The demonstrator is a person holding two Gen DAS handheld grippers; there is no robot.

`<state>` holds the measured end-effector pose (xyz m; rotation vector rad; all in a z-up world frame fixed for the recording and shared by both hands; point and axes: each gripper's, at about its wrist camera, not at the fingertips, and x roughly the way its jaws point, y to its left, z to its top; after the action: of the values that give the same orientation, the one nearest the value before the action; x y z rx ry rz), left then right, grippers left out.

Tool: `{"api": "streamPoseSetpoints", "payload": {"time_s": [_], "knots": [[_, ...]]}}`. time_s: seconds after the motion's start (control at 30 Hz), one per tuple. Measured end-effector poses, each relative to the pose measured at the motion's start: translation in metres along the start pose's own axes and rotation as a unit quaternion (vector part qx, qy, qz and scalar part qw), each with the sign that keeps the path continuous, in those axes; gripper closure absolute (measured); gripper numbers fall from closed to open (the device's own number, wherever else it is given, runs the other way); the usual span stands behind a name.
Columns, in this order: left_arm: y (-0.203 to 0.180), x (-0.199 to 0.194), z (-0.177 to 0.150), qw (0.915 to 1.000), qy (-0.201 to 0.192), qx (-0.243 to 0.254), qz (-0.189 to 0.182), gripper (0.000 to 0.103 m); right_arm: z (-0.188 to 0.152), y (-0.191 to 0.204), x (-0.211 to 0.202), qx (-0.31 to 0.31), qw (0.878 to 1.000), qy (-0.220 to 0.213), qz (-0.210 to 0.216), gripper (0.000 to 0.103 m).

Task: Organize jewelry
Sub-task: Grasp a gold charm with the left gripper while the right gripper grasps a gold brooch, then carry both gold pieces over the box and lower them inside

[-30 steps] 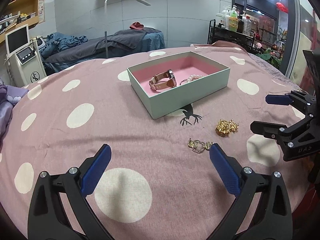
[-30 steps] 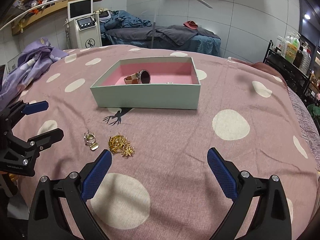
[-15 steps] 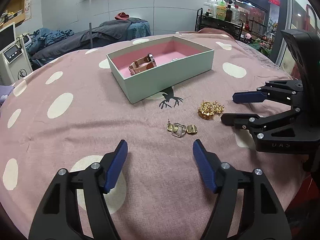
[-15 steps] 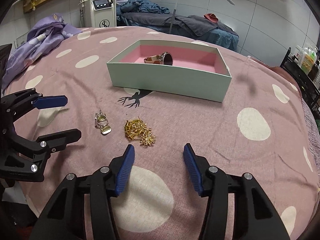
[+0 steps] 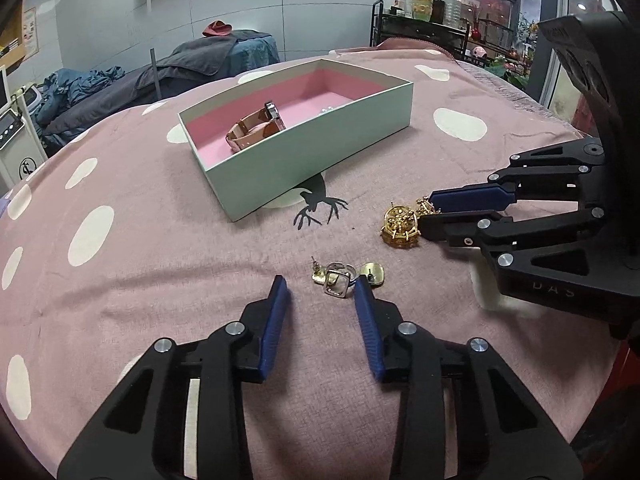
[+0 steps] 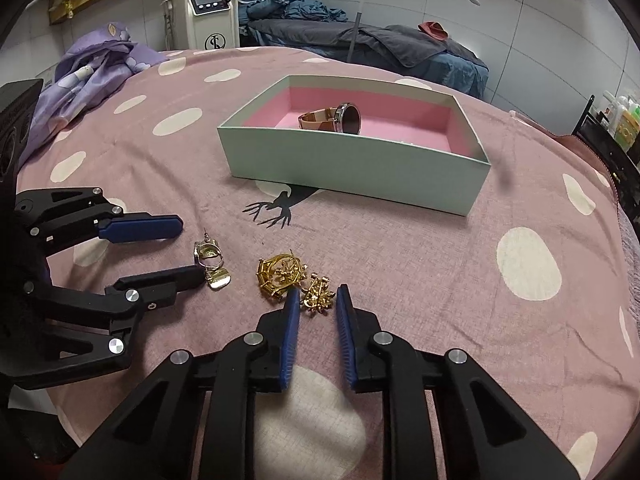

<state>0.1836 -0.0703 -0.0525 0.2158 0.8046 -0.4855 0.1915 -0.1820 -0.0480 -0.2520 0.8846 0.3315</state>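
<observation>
left tool point(image 5: 320, 286): jaws closing, ring point(image 5: 337, 280) between, ungripped; wide open before
right tool point(image 6: 317, 298): closing around brooch point(image 6: 318, 297), no grip yet
task: both picks starting, box point(image 6: 352, 168) next

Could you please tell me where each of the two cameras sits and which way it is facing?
Left wrist: on the left gripper, looking down along its closing fingers at the silver ring and earrings; right gripper at right.
Right wrist: on the right gripper, closing around a small gold brooch; left gripper at left.
Shared: green box, watch, both jewelry piles.
</observation>
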Motion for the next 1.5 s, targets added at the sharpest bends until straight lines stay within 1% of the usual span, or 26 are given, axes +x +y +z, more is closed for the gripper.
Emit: {"api": "streamPoseSetpoints", "payload": {"time_s": [0.07,0.17,0.33,0.63,0.77,1.13,1.33,1.5], "knots": [[-0.002,0.002,0.002,1.0000,0.001,0.000,-0.004,0.078,0.000,-0.001,0.000,0.002,1.000,0.000,0.002,0.085],[-0.004,0.003,0.003,1.0000,0.001,-0.002,-0.008,0.081,0.000,-0.001,0.000,0.002,1.000,0.000,0.003,0.086],[-0.003,0.006,0.005,0.9998,0.000,-0.009,-0.017,0.082,0.001,-0.001,0.000,0.006,1.000,-0.001,0.005,0.086],[-0.002,-0.002,0.002,0.9994,-0.007,-0.019,-0.027,0.089,-0.002,-0.010,-0.007,0.032,0.999,-0.011,0.017,0.086],[0.001,-0.009,-0.002,0.9989,-0.012,-0.029,-0.035,0.090,-0.006,-0.013,-0.012,0.040,0.999,-0.015,0.022,0.086],[0.008,-0.032,-0.005,0.9979,-0.031,-0.045,-0.036,0.090,-0.012,-0.020,-0.030,0.059,0.997,-0.036,0.031,0.086],[0.016,-0.038,0.005,0.9972,-0.043,-0.052,-0.033,0.090,-0.003,-0.023,-0.037,0.060,0.996,-0.053,0.031,0.086],[0.022,-0.040,0.023,0.9967,-0.056,-0.051,-0.027,0.090,0.014,-0.024,-0.041,0.054,0.996,-0.064,0.030,0.086]]}}
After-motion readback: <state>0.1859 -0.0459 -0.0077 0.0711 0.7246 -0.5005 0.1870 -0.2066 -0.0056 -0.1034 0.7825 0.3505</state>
